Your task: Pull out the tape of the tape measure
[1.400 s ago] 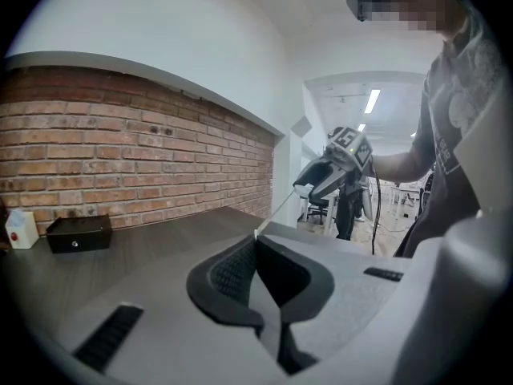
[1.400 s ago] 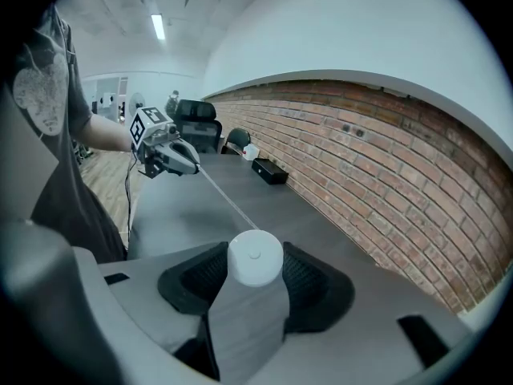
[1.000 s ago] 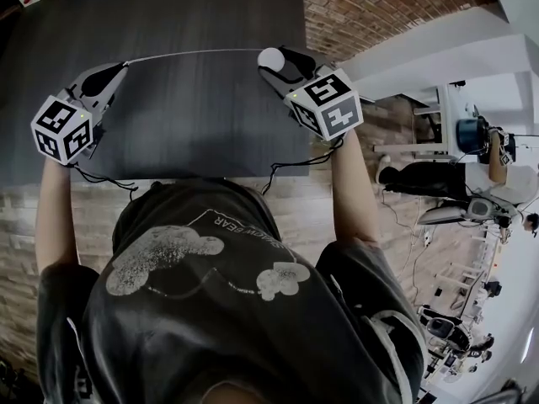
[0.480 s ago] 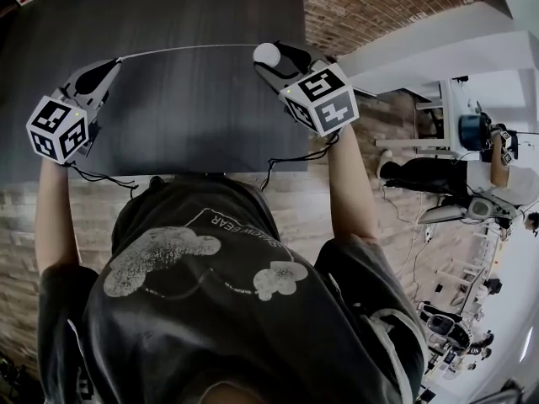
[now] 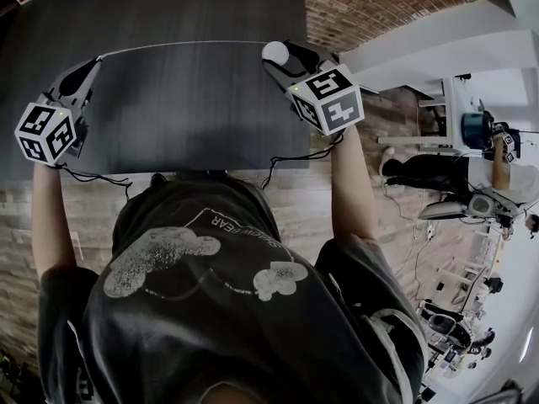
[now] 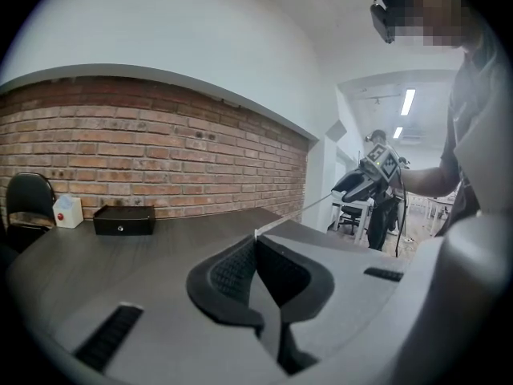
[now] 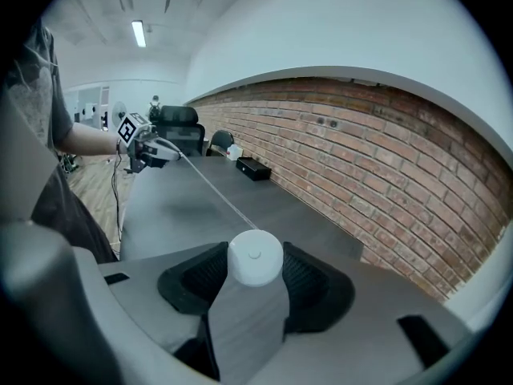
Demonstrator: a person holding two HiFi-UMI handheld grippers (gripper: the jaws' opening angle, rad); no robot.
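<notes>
Tape [image 5: 181, 47] stretches above the table [image 5: 194, 116], its long axis from 9 to 3 o'clock in my head view. My left claw [image 5: 93, 61] is closed on its end, and my right claw [image 5: 282, 55] grips the tape measure case [image 5: 273, 52]. I judge more pull must go toward 9 o'clock.
</notes>
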